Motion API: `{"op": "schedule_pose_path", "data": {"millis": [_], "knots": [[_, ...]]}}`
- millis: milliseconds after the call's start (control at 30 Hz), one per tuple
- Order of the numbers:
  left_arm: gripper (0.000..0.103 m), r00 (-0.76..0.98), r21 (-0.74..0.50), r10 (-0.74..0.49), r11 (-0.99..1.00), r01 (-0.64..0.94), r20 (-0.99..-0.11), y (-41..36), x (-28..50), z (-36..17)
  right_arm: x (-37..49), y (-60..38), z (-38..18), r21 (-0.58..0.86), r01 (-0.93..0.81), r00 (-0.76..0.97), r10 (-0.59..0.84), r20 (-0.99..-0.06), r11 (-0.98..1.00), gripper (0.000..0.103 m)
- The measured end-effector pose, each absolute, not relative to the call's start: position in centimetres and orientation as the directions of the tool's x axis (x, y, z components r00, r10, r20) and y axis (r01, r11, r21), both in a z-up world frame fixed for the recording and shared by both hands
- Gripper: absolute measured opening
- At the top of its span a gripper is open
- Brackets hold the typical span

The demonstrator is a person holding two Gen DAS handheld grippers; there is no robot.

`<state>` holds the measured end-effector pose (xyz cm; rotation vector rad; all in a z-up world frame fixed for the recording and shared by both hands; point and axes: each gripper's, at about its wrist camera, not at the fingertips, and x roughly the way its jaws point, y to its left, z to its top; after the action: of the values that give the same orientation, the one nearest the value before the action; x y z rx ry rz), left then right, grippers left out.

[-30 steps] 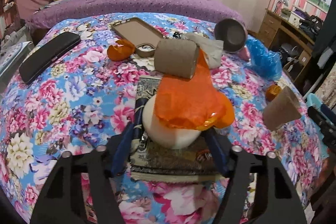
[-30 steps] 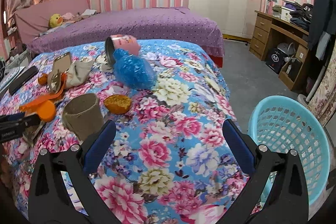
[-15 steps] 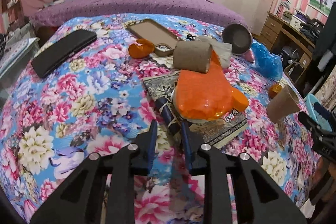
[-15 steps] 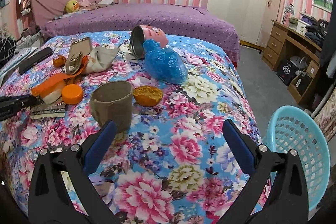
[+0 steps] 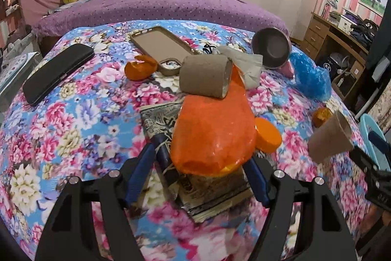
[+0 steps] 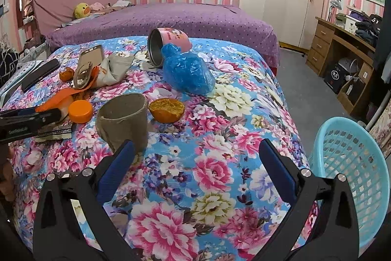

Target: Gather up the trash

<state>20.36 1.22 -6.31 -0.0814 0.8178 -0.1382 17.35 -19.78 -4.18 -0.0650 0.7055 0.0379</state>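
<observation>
The left gripper point(image 5: 198, 173) pointed steeply down at the flower-patterned bed point(image 5: 73, 119), its blue fingers point(image 5: 139, 173) opening around the crumpled orange plastic bag point(image 5: 215, 133) without pressing it; the bag lay on a dark patterned booklet point(image 5: 215, 190), just near of a brown cardboard tube point(image 5: 205, 76). The right gripper point(image 6: 195, 170) tilted down too, fingers spread wide on nothing. Only its view showed the light-blue plastic basket point(image 6: 352, 163) off the bed's right edge and the brown paper cup point(image 6: 122, 119) beside an orange peel half point(image 6: 166, 109).
</observation>
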Motion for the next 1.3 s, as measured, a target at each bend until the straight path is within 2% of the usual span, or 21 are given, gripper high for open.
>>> {"op": "schedule_pose_path", "data": {"millis": [500,567,600,667,700,733,833,1000,1167,1200,1300], "knots": [[0.076,0.659,-0.109,-0.125,0.992,0.066,-0.742,-0.1,22.2,-6.9,17.2,-19.5,-4.1,-0.064,-0.049,0.765,-0.003,-0.644,0.997,0.099],[0.072,0.664,-0.115,-0.133,0.991,0.070,-0.736,-0.1,22.1,-6.8,17.2,-19.4,-4.1,-0.066,-0.052,0.765,-0.003,-0.644,0.996,0.099],[0.065,0.667,-0.128,-0.146,0.989,0.075,-0.731,0.1,22.0,-6.8,17.2,-19.3,-4.1,-0.068,-0.054,0.765,-0.003,-0.643,0.996,0.099],[0.059,0.669,-0.147,-0.160,0.986,0.077,-0.726,0.5,21.9,-6.6,17.2,-19.1,-4.0,-0.072,-0.058,0.767,-0.002,-0.642,0.996,0.099],[0.054,0.668,-0.155,-0.168,0.985,0.080,-0.725,0.8,21.7,-6.5,17.2,-19.0,-4.0,-0.074,-0.059,0.768,-0.002,-0.641,0.996,0.099],[0.042,0.666,-0.158,-0.174,0.984,0.085,-0.725,0.9,21.5,-6.5,17.1,-19.0,-3.9,-0.075,-0.060,0.769,-0.002,-0.639,0.995,0.099],[0.036,0.662,-0.147,-0.181,0.983,0.107,-0.727,1.7,20.4,-6.3,17.1,-19.0,-3.8,-0.076,-0.060,0.771,-0.002,-0.637,0.995,0.099],[0.036,0.689,-0.078,-0.125,0.992,0.099,-0.714,2.9,18.7,-5.7,17.0,-19.3,-3.6,-0.070,-0.056,0.773,-0.001,-0.635,0.996,0.099],[0.037,0.680,-0.100,-0.136,0.991,0.092,-0.720,3.7,18.3,-5.9,16.9,-19.4,-3.6,-0.070,-0.054,0.772,-0.003,-0.636,0.996,0.099],[0.041,0.679,-0.099,-0.136,0.991,0.093,-0.721,3.5,18.3,-5.9,16.9,-19.4,-3.6,-0.071,-0.055,0.771,-0.003,-0.636,0.996,0.099],[0.070,0.698,-0.078,-0.123,0.992,0.097,-0.706,2.9,17.9,-5.5,17.0,-19.5,-3.6,-0.070,-0.054,0.772,-0.003,-0.636,0.996,0.099]]}}
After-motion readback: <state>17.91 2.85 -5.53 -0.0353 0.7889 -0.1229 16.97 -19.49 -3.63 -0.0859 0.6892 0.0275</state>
